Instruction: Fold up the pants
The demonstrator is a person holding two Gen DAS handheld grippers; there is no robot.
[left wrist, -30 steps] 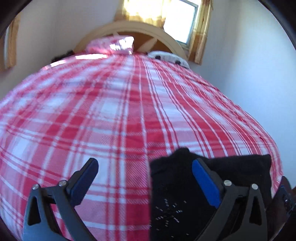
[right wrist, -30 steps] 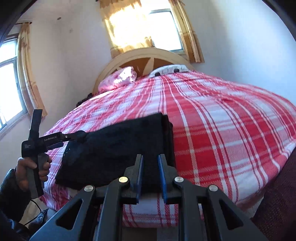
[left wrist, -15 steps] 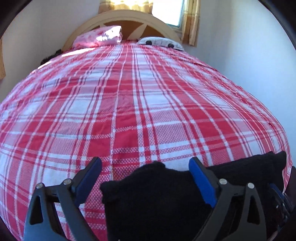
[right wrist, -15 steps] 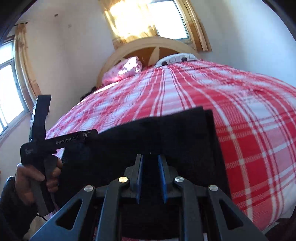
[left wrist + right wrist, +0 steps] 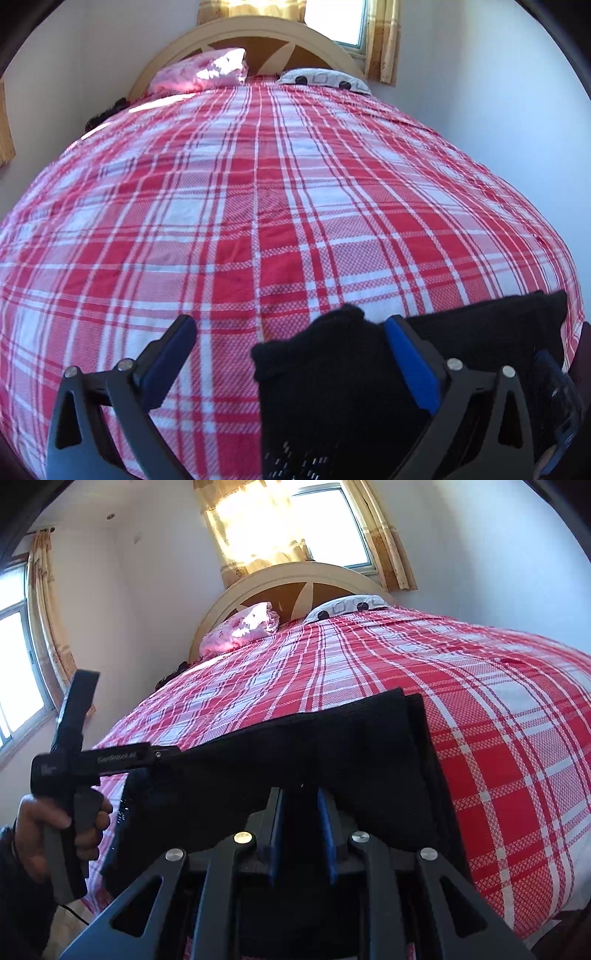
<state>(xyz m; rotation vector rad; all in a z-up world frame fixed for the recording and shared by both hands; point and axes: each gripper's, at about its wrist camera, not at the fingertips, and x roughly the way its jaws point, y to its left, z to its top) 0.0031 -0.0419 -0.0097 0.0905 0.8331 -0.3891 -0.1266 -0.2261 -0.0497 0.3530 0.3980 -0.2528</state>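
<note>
Folded black pants (image 5: 295, 746) lie flat on the red plaid bed cover (image 5: 498, 738), close to its near edge. My right gripper (image 5: 301, 797) hovers low over the middle of the pants' near side, its blue-padded jaws nearly shut with only a narrow gap; I see no fabric pinched between them. My left gripper (image 5: 288, 325) is at the pants' (image 5: 332, 387) left end with its jaws opening to full width. One corner of the pants lies between them, untouched by either pad. In the right wrist view a hand (image 5: 55, 827) holds the left gripper (image 5: 162, 755) at that corner.
The bed fills both views and runs up to a pink pillow (image 5: 199, 74), a spotted white pillow (image 5: 325, 79) and a curved wooden headboard (image 5: 295, 579). White walls close in on both sides, and curtained windows (image 5: 280, 520) stand behind. The bed's near edge drops off just below the pants.
My right gripper has slid forward over the pants, which now fill more of its view. The left view tipped down toward the bed; the pants' corner drifted left between its jaws, then back right.
</note>
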